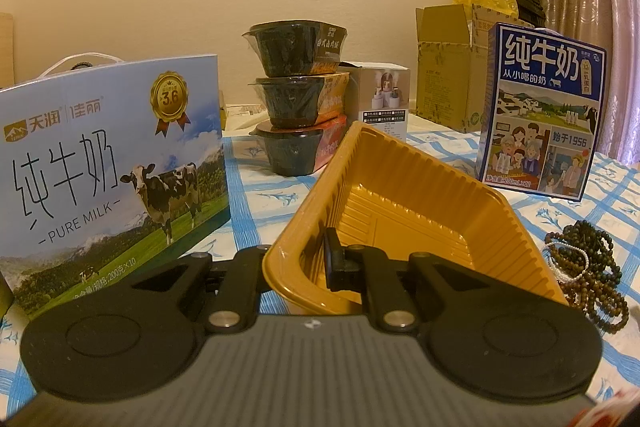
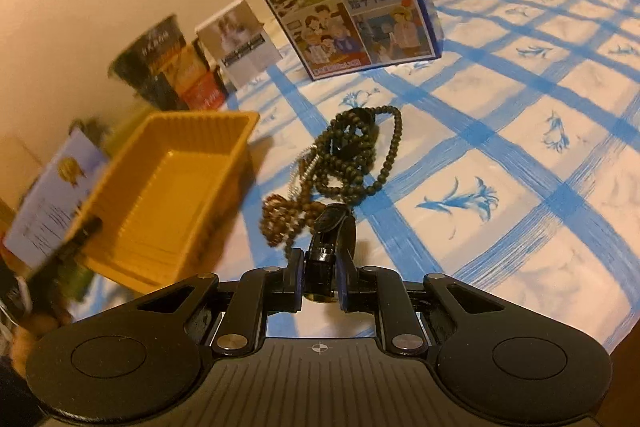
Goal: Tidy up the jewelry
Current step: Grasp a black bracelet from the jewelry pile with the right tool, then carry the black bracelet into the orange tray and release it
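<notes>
Blue "PURE MILK" carton point(image 1: 108, 163) beside tray point(image 1: 400, 187) pinched by left hand-held gripper point(image 1: 296, 267); right hand-held gripper point(image 2: 320, 279) clamps watch strap point(image 2: 328, 239).

Both grippers showing matte black linkage arms on round black hubs, a silver pin sitting at each pivot. Left gripper point(image 1: 296, 267) and right gripper point(image 2: 320, 267) each carrying a ribbed grey body with a small white crosshair mark. Right fingers point(image 2: 346, 283) showing blue-edged pads.

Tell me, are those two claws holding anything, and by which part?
Left claw clamps the yellow tray by its near rim. Right claw grips a black strap, perhaps a watch's, by one end.
</notes>
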{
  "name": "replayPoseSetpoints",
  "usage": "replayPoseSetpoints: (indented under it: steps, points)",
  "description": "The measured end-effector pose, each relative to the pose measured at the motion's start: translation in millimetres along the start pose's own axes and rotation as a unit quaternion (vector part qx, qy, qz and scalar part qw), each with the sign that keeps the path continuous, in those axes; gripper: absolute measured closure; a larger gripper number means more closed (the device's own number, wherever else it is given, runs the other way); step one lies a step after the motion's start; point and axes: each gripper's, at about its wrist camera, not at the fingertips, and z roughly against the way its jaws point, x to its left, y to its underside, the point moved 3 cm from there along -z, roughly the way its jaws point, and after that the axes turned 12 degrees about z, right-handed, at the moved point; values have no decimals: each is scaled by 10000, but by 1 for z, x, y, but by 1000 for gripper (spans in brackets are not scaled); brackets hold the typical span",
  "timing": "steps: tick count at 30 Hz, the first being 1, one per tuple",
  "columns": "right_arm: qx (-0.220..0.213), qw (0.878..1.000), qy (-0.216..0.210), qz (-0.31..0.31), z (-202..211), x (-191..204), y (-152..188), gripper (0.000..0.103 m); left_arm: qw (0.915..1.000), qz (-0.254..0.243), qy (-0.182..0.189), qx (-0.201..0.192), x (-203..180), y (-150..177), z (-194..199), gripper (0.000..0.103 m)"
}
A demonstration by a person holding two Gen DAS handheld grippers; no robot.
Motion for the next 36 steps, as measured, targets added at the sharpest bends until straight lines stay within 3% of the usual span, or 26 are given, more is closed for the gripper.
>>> replayPoseSetpoints:
  steps: [11,14,22,30,36]
  points:
    - [-218,9972,-657,284,-18,50,-15,88,10000,-26,6,-2,0,1,1,92]
    - [-292,9943,-929,435,-30,72,-22,96,10000,-19,5,-2,0,1,1,92]
    - [-402,9829,-1507,977,-79,138,-34,96,10000,-38,10,-11,-2,0,2,92]
    - [145,9786,-1718,1122,-133,169,-20,96,10000,-2,22,-12,-3,-1,3,92]
    - [302,9780,-1697,1175,-152,175,-12,96,10000,10,17,-2,-1,-1,3,92]
